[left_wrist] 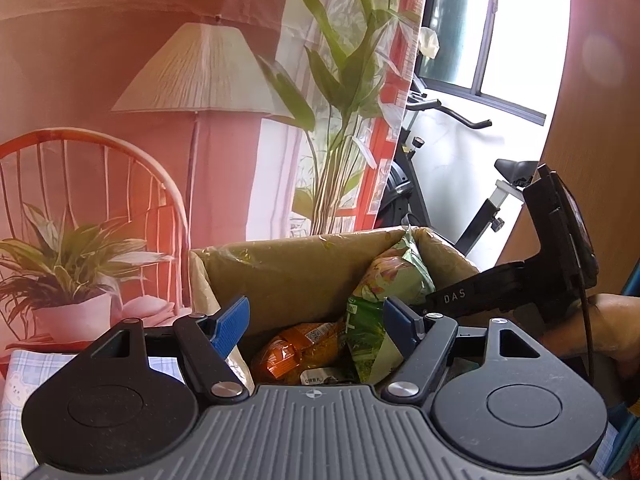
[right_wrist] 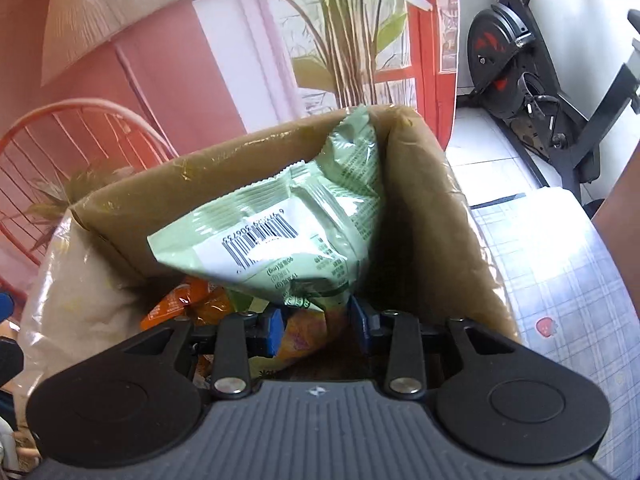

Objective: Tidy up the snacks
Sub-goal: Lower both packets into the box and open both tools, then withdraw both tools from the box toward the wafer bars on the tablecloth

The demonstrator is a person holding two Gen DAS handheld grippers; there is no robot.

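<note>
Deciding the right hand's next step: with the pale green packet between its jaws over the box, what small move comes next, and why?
Probably lower the pale green packet a little and then let go. The right gripper grips its bottom edge, and it already hangs inside the cardboard box, above the orange snack bag. The left gripper is open and clear.

A sunny corner behind the work spot, furnished and green.

A pleated cream lampshade on a thin pole (left_wrist: pixel 200 72) stands against the salmon-pink wall, beside a tall leafy green plant (left_wrist: pixel 340 80) in front of a sheer patterned curtain (left_wrist: pixel 384 40). A round-backed orange rattan chair (left_wrist: pixel 92 184) sits behind a striped-leaf plant in a white pot (left_wrist: pixel 68 264). A black exercise bike (right_wrist: pixel 516 80) stands by the window. A blue-and-white checked tablecloth (right_wrist: pixel 560 288) covers the table.
</note>
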